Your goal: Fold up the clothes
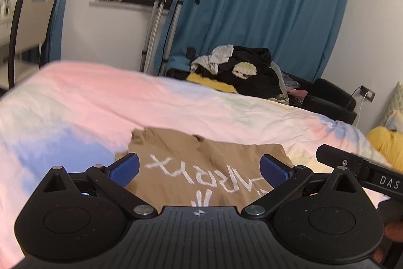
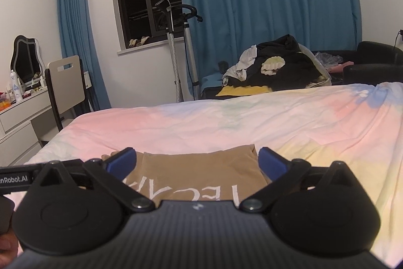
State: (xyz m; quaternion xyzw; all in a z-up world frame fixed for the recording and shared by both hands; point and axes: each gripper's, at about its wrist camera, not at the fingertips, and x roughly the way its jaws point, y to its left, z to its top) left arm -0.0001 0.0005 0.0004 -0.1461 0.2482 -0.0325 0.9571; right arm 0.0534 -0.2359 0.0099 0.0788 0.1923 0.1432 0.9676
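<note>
A tan T-shirt [image 1: 201, 163] with white lettering lies folded flat on the pastel bedspread [image 1: 100, 97]. My left gripper [image 1: 199, 168] is open above its near part, blue fingertips [image 1: 126, 167] spread wide, holding nothing. The shirt also shows in the right wrist view [image 2: 199, 170]. My right gripper [image 2: 196, 163] is open over it too, empty. The right gripper's black body [image 1: 362, 168] shows at the right of the left wrist view, close beside the left one.
A heap of dark and light clothes [image 2: 274, 67] lies beyond the bed's far edge, before blue curtains [image 2: 264, 4]. A black sofa [image 2: 372, 57] stands right. A chair [image 2: 68, 85] and dresser [image 2: 22, 117] stand left. A yellow pillow [image 1: 388, 145] lies right.
</note>
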